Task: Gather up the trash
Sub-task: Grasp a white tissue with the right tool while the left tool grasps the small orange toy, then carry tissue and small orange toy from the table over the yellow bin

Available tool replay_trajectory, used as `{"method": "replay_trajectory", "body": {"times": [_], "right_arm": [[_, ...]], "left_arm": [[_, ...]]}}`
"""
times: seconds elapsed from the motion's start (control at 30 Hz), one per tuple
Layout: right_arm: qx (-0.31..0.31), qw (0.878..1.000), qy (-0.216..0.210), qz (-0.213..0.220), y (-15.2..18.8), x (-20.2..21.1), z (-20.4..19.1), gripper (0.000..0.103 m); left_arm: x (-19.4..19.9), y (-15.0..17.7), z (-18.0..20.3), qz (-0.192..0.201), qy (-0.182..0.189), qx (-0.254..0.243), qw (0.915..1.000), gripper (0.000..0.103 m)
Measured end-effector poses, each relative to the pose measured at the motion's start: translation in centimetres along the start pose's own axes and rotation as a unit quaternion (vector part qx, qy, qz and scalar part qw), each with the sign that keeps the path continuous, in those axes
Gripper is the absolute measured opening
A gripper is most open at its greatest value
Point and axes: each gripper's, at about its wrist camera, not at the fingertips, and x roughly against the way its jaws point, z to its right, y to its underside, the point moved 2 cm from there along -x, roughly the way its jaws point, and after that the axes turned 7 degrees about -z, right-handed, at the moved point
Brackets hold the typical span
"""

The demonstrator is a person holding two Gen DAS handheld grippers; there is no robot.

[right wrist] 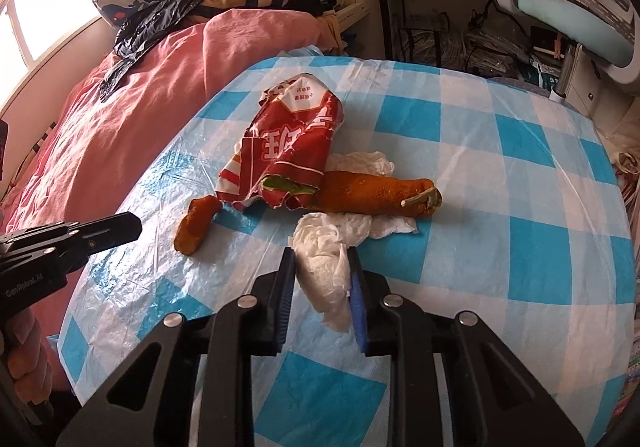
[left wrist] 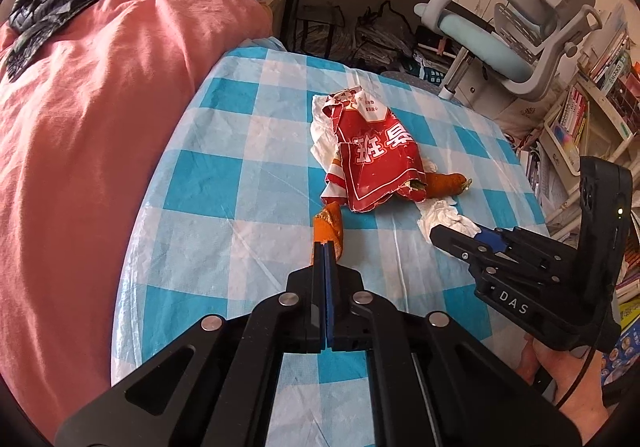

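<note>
Tissue straddled on the right, nothing gripped on the left

The right gripper [right wrist: 322, 271] is held open around the crumpled white tissue [right wrist: 332, 247], which lies on the near part of the checked cloth [right wrist: 520, 175]; if the fingers are closed too shallowly, only a loose fold may be pinched and the wad could tear or slip out. The left gripper [left wrist: 325, 247] is seen with its fingers pressed together, empty, just near of the small orange piece [left wrist: 329, 230] (touching or not cannot be told). The torn red wrapper [right wrist: 292, 143] lies further off over the larger orange piece [right wrist: 376, 193]; its contents are mostly hidden. No bin is seen.
</note>
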Motion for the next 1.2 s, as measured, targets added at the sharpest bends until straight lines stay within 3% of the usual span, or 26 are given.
{"method": "replay_trajectory", "body": {"times": [0.3,0.33,0.4,0.47,0.57,0.63,0.87,1.2], "right_arm": [[0.021,1.000,-0.011,0.006,0.9,2.0,-0.5,0.020],[0.020,1.000,-0.013,0.006,1.0,2.1,-0.3,0.020],[0.019,1.000,-0.014,0.005,1.0,2.1,0.0,0.020],[0.018,1.000,-0.017,0.004,1.0,2.0,0.3,0.020],[0.021,1.000,-0.020,0.003,1.0,2.0,0.4,0.020],[0.023,0.999,-0.023,0.003,1.0,2.0,0.3,0.020],[0.032,0.999,-0.035,0.016,1.7,3.8,-0.8,0.020],[0.058,0.994,-0.064,0.060,5.5,10.0,-4.8,0.020]], "left_arm": [[-0.7,-0.1,0.7,0.004,-0.012,-0.018,0.9998,0.003],[-1.3,-0.2,0.9,-0.001,-0.012,-0.016,0.9998,0.006],[-2.5,-0.6,1.3,-0.008,-0.027,-0.017,0.9995,0.030],[-3.3,-0.8,1.7,-0.007,-0.051,-0.021,0.9984,0.037],[-4.2,-1.0,1.8,-0.016,-0.047,-0.015,0.9987,0.035],[-4.5,-0.9,1.7,-0.020,-0.044,-0.014,0.9987,0.018],[-2.4,1.1,0.2,-0.017,-0.012,0.003,0.9998,0.017],[6.6,7.3,-0.8,0.032,0.013,0.001,0.9994,0.016]]}}
